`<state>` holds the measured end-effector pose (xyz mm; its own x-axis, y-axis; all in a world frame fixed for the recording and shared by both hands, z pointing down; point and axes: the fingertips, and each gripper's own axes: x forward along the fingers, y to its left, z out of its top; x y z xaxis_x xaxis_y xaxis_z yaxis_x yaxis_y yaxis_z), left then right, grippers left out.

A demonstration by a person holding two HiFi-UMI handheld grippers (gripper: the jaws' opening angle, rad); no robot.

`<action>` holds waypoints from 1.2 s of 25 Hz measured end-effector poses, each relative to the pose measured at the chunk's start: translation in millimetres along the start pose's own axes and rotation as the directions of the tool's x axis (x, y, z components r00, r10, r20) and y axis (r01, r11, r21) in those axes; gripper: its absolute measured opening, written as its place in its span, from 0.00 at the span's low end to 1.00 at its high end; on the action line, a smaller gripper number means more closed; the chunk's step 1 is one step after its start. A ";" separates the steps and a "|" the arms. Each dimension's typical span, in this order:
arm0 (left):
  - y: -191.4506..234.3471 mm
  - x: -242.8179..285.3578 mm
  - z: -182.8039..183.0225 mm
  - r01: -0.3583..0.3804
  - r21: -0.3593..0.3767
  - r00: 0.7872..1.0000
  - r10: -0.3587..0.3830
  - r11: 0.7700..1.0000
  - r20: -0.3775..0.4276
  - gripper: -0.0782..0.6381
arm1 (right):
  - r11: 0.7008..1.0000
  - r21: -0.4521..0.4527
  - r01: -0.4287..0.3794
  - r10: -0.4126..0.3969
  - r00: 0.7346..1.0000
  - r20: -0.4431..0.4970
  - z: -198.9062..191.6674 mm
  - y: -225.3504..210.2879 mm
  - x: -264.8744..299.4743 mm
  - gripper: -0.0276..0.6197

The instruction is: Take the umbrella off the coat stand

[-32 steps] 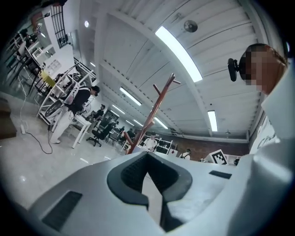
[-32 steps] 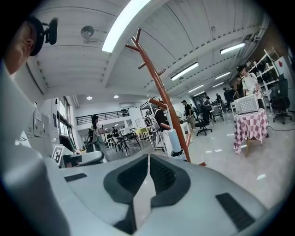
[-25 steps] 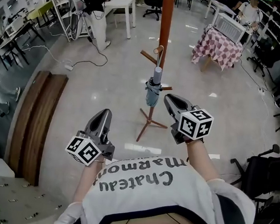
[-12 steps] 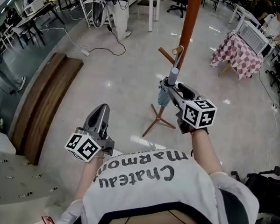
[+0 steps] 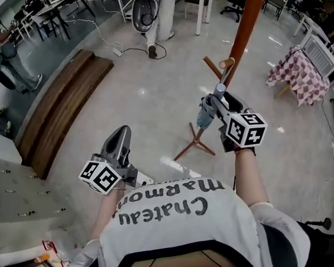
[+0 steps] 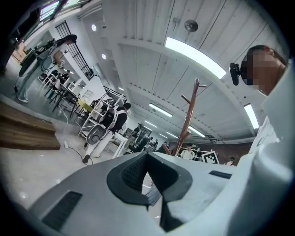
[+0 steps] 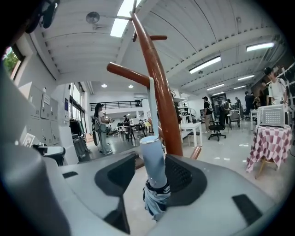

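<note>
A folded light-blue umbrella (image 5: 205, 116) hangs from a peg of the reddish-brown wooden coat stand (image 5: 245, 22). My right gripper (image 5: 216, 98) is open, with the umbrella's pale cylindrical handle (image 7: 153, 161) upright between its dark pads. The left pad stands clear of the handle and the right pad is close against it. The stand's pole (image 7: 159, 92) rises just behind the handle. My left gripper (image 5: 121, 136) is held low at the left, away from the stand, pointing level with its jaws together and nothing in them (image 6: 147, 159).
The stand's spread feet (image 5: 197, 144) rest on the glossy floor. A long wooden platform (image 5: 62, 108) lies at the left. A table with a checked cloth (image 5: 304, 67) stands at the right. A person stands by a white table (image 5: 158, 7) at the back.
My right gripper has moved forward from beside the umbrella to its handle, and its jaws now straddle it. The left gripper has shifted only slightly.
</note>
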<state>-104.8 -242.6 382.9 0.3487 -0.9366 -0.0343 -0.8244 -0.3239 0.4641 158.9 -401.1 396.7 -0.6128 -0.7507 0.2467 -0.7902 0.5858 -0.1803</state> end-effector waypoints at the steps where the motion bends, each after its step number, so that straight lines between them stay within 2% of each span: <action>1: -0.1 -0.5 -1.4 -0.007 0.000 1.000 0.007 1.000 0.001 0.14 | 1.000 -0.001 -0.008 0.008 1.000 0.001 -0.5 -0.4 1.6 0.34; 14: -4.6 3.4 -6.2 -0.060 0.015 0.998 0.060 0.998 0.017 0.14 | 0.998 0.059 -0.039 0.038 0.999 0.008 -2.8 -11.0 26.2 0.34; 19: -2.2 2.6 -7.4 -0.067 0.017 0.998 0.067 0.998 0.018 0.14 | 0.999 0.026 -0.041 0.040 0.999 0.031 -4.0 -4.8 26.4 0.33; 25: -3.4 7.0 -4.3 -0.061 0.028 0.998 0.060 0.998 0.022 0.14 | 0.997 -0.007 -0.083 0.083 0.996 0.043 0.0 1.2 27.3 0.32; 30: -6.1 -3.2 2.7 -0.078 0.040 0.996 0.077 0.996 0.035 0.14 | 0.995 0.037 -0.089 0.087 0.995 0.049 -1.3 3.0 19.7 0.32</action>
<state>-102.1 -238.0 377.8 0.2685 -0.9628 -0.0295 -0.8662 -0.2547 0.4298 144.4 -413.7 402.2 -0.6787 -0.7112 0.1831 -0.7326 0.6381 -0.2370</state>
